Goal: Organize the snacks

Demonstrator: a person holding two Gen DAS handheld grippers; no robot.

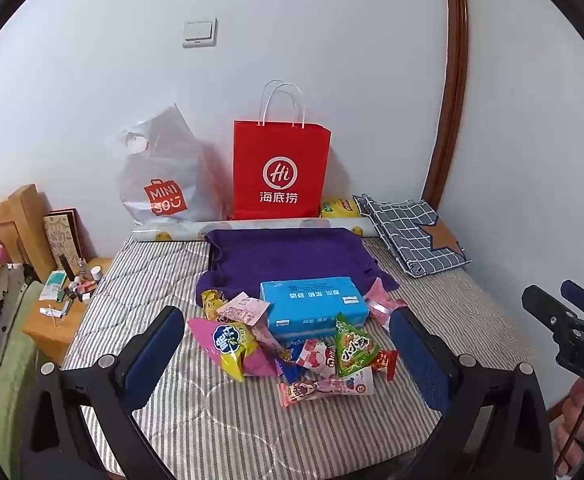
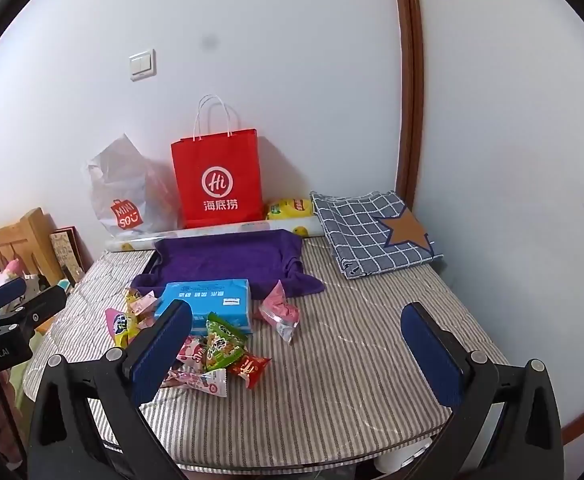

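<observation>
Snacks [image 1: 292, 344] lie heaped on the striped bed [image 1: 251, 420], touching a blue box [image 1: 314, 306] on the purple cloth [image 1: 287, 258]. Behind stand a red bag [image 1: 279, 168] and plastic bag [image 1: 159, 176]. Both claws, left [image 1: 287, 344] and right [image 2: 298, 344], gape apart, empty.

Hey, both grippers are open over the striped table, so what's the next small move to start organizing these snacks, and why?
Probably ease the left gripper down onto the green snack packet. It lies on top of the pile, right between the open fingers, while the right gripper hovers over bare tablecloth.
</observation>
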